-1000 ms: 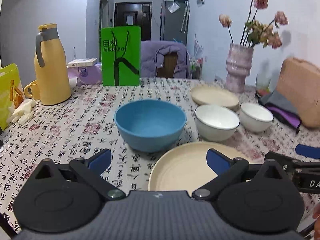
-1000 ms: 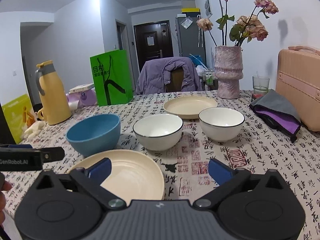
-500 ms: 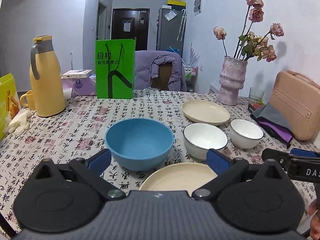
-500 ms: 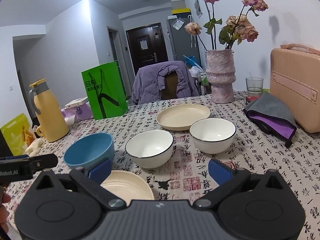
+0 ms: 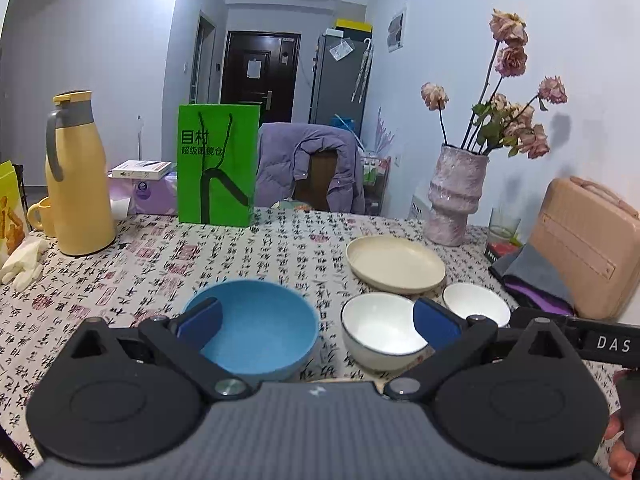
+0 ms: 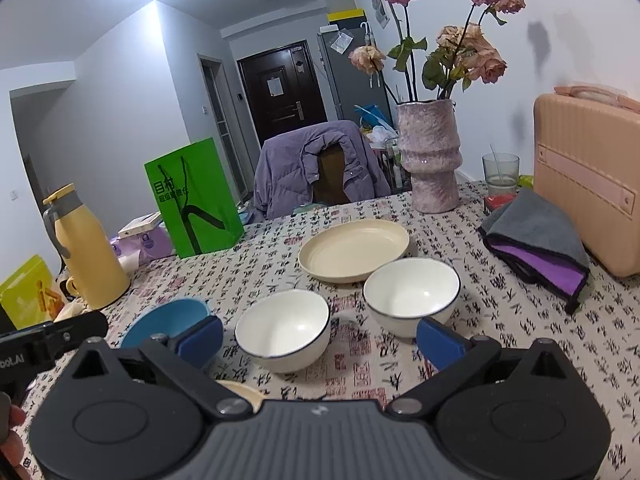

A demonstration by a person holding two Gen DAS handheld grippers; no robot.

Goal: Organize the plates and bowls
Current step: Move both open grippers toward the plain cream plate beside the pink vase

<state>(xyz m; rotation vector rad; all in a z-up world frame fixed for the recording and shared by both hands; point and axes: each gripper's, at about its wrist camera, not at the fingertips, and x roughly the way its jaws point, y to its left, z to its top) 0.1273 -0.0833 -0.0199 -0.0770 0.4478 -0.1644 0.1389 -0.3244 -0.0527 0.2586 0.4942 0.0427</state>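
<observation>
On the tabletop (image 5: 240, 256) I see the blue bowl (image 5: 256, 324) nearest my left gripper (image 5: 318, 322), whose fingers are spread wide, holding nothing. Beside it sit two white bowls (image 6: 282, 330) (image 6: 412, 296), with a cream plate (image 6: 354, 248) just behind them. My right gripper (image 6: 320, 336) is equally wide and empty above another cream plate's rim (image 6: 240, 392).

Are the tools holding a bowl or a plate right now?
No, nothing is held. The left tool and the right tool are both open and empty, above the dishes.
</observation>
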